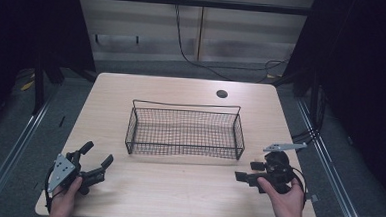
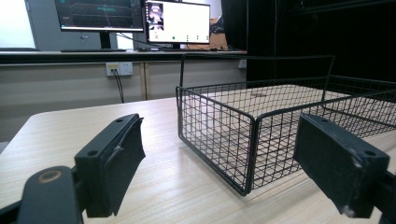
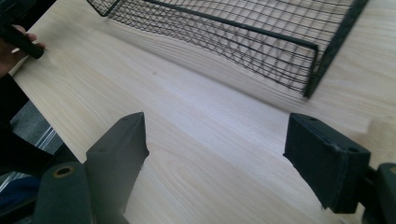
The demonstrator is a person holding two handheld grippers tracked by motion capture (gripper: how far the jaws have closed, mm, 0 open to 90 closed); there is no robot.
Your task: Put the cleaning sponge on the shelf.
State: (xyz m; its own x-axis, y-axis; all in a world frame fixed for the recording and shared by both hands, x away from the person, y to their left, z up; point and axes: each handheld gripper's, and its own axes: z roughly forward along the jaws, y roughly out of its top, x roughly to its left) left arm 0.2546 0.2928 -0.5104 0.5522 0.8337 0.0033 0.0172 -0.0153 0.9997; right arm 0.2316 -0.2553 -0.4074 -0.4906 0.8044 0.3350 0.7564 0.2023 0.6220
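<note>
High view shows the wire basket (image 1: 185, 130) sitting near the middle of the counter (image 1: 176, 198), and it is the thing both grippers are nearest to. Judging by its build, thin black wire mesh on a thicker rod frame, the basket should be light and stiff, not fragile, though the mesh could flex a little under a hard squeeze. Its rod is smooth and round, so it may slip in flat pads; the best hold looks like the top rim rod on a short end wall, or the raised rail along the basket's far long side, taken square across the rod. With one gripper at each short end it should lift level. As for its look, the basket is long, shallow and rectangular, open on top, with nothing in it. Left gripper (image 1: 94, 158) rests in front of the basket's left corner, jaws standing wide apart with nothing between them, looking along that corner in its own view. Right gripper (image 1: 245, 171) hangs in front of the basket's right corner, jaws also spread and empty, clear of the wire.
</note>
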